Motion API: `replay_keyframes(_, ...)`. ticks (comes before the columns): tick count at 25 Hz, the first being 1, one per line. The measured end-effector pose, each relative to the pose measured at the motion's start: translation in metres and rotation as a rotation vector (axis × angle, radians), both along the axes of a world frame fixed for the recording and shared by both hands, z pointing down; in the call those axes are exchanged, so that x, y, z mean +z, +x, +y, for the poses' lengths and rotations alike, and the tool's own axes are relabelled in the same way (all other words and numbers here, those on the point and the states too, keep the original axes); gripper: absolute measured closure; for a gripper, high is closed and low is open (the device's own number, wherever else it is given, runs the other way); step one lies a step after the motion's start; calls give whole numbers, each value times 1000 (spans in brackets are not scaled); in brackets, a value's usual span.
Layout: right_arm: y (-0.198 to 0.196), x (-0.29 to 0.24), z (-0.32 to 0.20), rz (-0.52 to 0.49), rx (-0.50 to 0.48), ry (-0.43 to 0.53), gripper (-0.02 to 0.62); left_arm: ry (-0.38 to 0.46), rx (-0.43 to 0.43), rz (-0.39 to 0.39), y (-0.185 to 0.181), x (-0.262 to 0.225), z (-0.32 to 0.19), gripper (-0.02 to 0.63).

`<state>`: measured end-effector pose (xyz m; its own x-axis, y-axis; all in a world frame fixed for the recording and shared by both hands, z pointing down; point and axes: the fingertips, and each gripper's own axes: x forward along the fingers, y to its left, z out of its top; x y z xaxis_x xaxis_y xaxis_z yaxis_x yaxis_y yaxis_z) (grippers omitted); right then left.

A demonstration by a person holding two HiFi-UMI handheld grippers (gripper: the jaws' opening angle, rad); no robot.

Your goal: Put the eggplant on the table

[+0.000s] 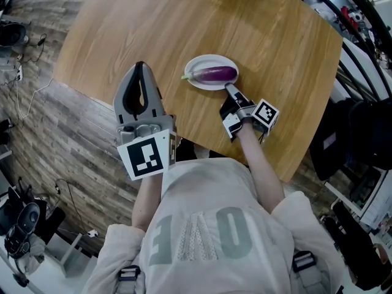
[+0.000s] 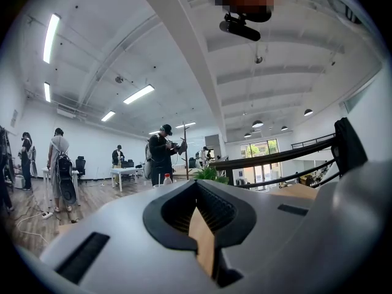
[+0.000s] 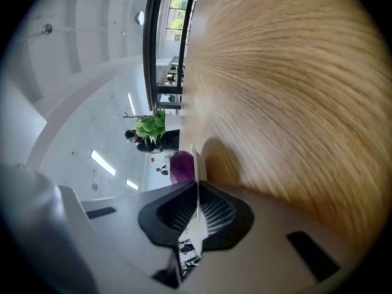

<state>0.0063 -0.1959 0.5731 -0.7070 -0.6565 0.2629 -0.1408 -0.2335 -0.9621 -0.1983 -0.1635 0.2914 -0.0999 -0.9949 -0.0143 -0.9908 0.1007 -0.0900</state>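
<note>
A purple eggplant point(image 1: 214, 74) lies on a small white plate point(image 1: 195, 82) near the middle of the wooden table point(image 1: 184, 23). My right gripper point(image 1: 229, 89) reaches the plate's near right rim and is shut on it. In the right gripper view the plate point(image 3: 198, 162) shows edge-on, running into the closed jaws of that gripper point(image 3: 197, 192), with the eggplant point(image 3: 182, 166) just behind the rim. My left gripper point(image 1: 140, 67) hovers above the table's near left edge, shut and holding nothing. The left gripper view shows that gripper point(image 2: 200, 216) aimed level across the room.
The table's near edge runs diagonally just below both grippers, with wood floor point(image 1: 79, 139) beyond it at left. Black bags and equipment point(image 1: 361, 139) crowd the right side. Several people stand far off point(image 2: 160, 152) in the left gripper view.
</note>
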Motion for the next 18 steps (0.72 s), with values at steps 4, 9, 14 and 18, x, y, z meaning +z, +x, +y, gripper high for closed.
replay_keyframes(4,2,6,2,7,24,-39,569,1,-4,3,-1,1,2,598)
replay_keyframes(9,8,8,4,57,43,-64,569,9,-2,6,-1,-2,2,598)
replay_keyframes(14,11,9,5,119,40,-85,568,18,-5,11,-2,-5,6,598)
replay_keyframes(18,15,11,8,191,32,-130,566,22,0,18,-1,-6,6,598)
